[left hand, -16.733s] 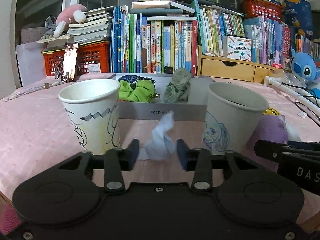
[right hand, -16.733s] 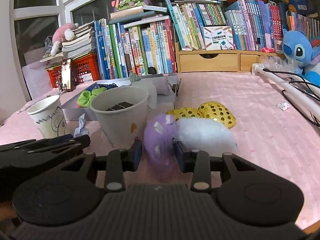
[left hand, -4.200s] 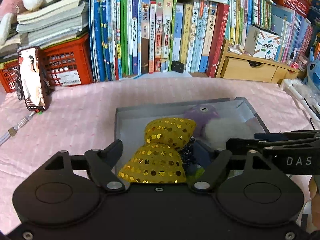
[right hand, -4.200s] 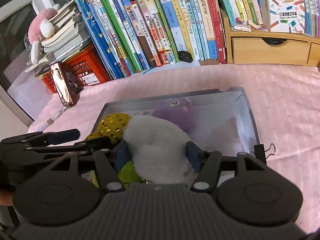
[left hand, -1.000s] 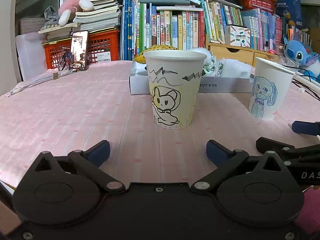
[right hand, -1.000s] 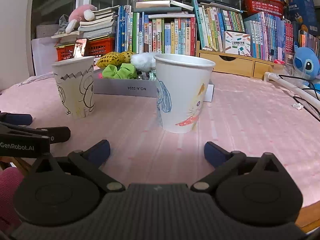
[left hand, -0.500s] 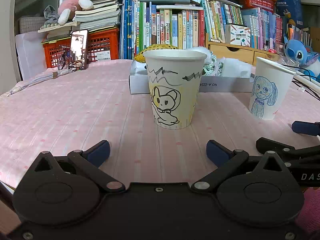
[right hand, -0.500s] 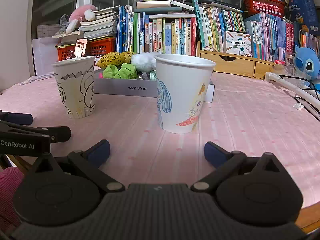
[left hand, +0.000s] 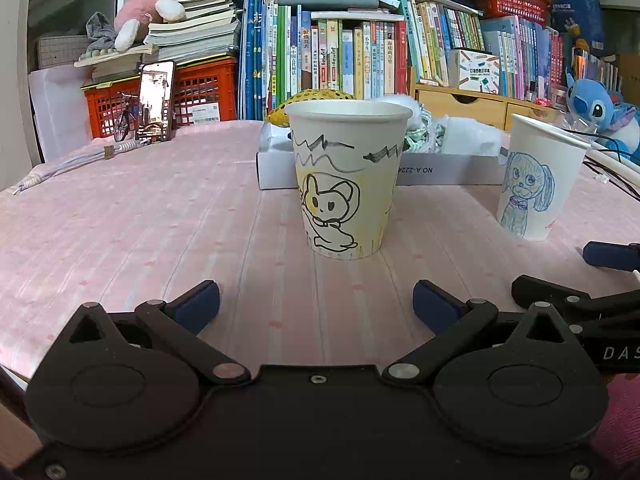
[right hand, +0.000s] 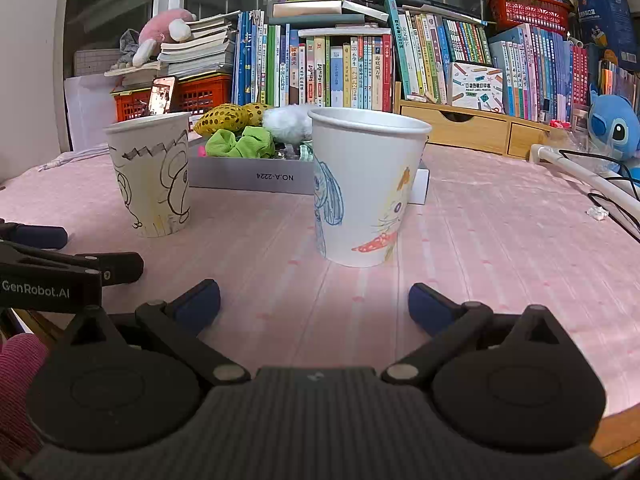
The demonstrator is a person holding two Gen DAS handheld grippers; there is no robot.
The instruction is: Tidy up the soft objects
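A grey box (right hand: pixel 256 178) stands mid-table behind two paper cups and holds the soft things: a gold sequin bow (right hand: pixel 224 120), a green scrunchie (right hand: pixel 240 144) and a white fluffy ball (right hand: pixel 286 124). The box also shows in the left wrist view (left hand: pixel 440 168), with the bow (left hand: pixel 312 96) peeking over a cup. My left gripper (left hand: pixel 316 306) is open and empty, low near the table's front edge, facing the cat-drawing cup (left hand: pixel 346 178). My right gripper (right hand: pixel 314 304) is open and empty, facing the dog-drawing cup (right hand: pixel 366 188).
The table has a pink cloth (left hand: pixel 140 216). Books (right hand: pixel 332 68), red crates (left hand: pixel 200 96), a propped phone (left hand: pixel 154 100) and wooden drawers (right hand: pixel 460 128) line the back. A blue plush (right hand: pixel 612 128) and cables (right hand: pixel 600 192) lie at the right.
Over the last second almost nothing moved; both grippers stay open and low. Earlier, the soft things went from the table into the box and both grippers drew back.
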